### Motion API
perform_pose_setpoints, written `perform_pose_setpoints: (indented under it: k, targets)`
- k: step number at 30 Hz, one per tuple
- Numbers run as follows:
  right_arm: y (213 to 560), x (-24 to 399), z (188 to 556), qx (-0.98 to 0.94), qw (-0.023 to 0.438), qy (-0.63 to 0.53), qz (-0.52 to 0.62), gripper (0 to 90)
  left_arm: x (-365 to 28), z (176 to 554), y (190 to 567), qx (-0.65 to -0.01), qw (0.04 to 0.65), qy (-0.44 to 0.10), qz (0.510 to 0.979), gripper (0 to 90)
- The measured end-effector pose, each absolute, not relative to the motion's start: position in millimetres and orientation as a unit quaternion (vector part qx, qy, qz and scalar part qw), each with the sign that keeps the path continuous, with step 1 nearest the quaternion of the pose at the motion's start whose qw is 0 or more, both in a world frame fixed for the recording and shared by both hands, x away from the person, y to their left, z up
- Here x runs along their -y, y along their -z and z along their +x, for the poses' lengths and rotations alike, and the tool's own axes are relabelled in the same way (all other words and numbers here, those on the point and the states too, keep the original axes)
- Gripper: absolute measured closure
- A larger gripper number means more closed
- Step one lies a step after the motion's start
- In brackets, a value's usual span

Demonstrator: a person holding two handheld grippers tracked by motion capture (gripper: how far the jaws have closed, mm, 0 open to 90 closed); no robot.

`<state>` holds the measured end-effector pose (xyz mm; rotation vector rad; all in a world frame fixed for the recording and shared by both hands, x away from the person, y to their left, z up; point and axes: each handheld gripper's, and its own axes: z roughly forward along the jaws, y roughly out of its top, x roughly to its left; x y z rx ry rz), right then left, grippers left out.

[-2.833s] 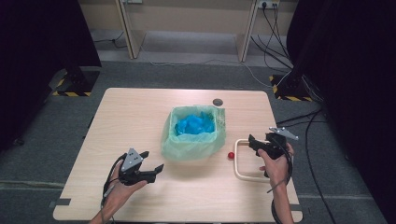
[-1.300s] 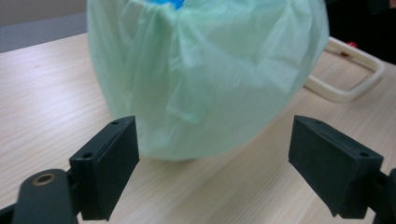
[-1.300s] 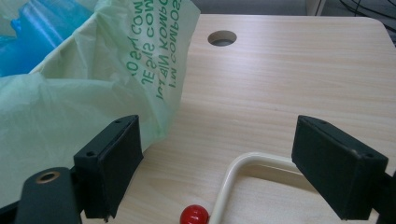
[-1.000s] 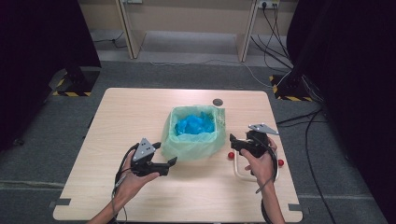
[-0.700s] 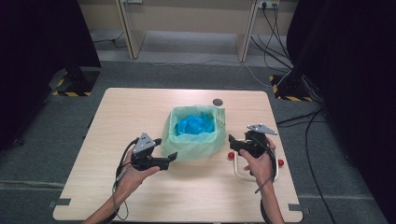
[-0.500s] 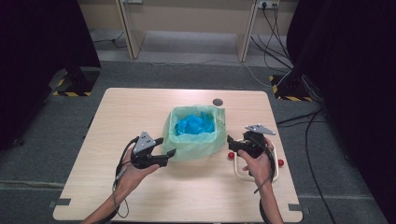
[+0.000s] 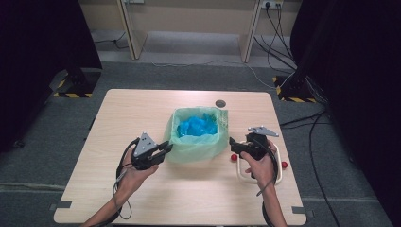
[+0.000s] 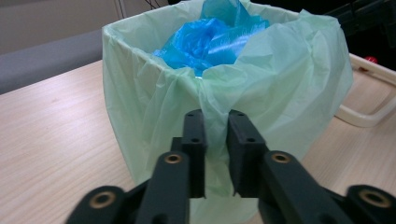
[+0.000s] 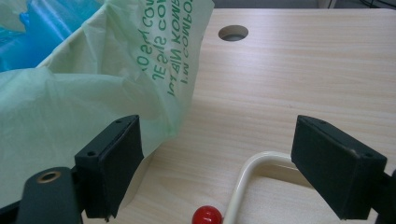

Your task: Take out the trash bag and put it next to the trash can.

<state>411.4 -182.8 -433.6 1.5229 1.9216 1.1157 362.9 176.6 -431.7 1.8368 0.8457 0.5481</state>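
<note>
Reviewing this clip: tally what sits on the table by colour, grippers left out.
Green: 1, the bag lining the bin
Blue: 1, the crumpled plastic inside it
Cream: 1, the handle frame
Red: 2, the knobs at the frame's sides
Total: 5

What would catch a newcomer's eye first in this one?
A bin lined with a pale green bag stands mid-table, blue plastic bunched inside. The left claw has just been closing and pinches a fold of that bag; the right claw gapes open beside it, over a cream handle.
</note>
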Motion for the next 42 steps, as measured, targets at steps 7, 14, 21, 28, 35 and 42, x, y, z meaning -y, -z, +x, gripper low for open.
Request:
perform_pose_setpoints:
  k: [7,14,21,28,35,42]
  targets:
    - [432,180,412,-0.697,0.221,-0.409,0.547,17.7,-178,362,429,-0.342,0.501,-0.228,0.761,89.1]
    - [423,178,414,-0.700,0.222,-0.424,0.530,17.5,-180,363,429,-0.338,0.502,-0.223,0.764,89.5]
    - [410,180,424,-0.689,0.223,-0.442,0.529,21.0,-184,365,427,-0.343,0.510,-0.219,0.758,89.5]
    - [404,167,442,-0.699,0.218,-0.442,0.518,24.7,-184,366,429,-0.345,0.512,-0.211,0.758,89.5]
    - [393,149,463,-0.706,0.215,-0.448,0.505,22.7,-184,365,430,-0.345,0.514,-0.206,0.758,89.3]
    - [390,134,483,-0.715,0.217,-0.435,0.502,29.4,-185,364,430,-0.344,0.517,-0.202,0.758,89.0]
